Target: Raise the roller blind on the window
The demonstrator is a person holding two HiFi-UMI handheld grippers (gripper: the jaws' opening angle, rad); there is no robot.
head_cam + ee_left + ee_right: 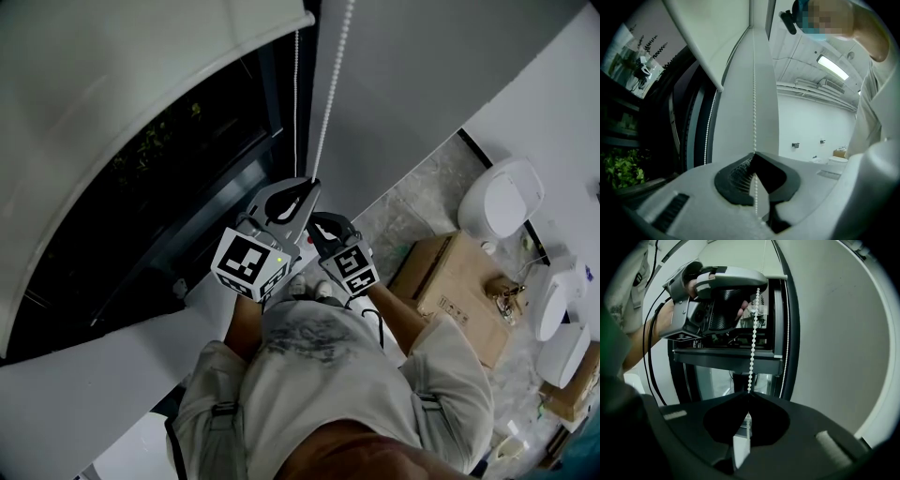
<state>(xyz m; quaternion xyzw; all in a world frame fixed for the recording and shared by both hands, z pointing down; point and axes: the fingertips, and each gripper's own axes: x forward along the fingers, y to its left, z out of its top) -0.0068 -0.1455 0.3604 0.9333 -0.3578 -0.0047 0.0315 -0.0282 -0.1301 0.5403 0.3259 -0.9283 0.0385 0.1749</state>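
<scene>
Left tool, level, and right tool, tilted down, both clamp the bead chain.

Glossy plastic bead chain, matt cloth blind, left claw matt grey plastic w/ ribbed rubbery pads.

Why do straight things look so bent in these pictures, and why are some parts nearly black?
Head view: a wide lens bows the roller blind into a curve, and the window glass reads almost black. Left gripper view: dark rounded corners, a ceiling light glaring white, the bead chain sharp. Right gripper view: the right gripper is a near-black, underexposed mass against the pale wall.
</scene>
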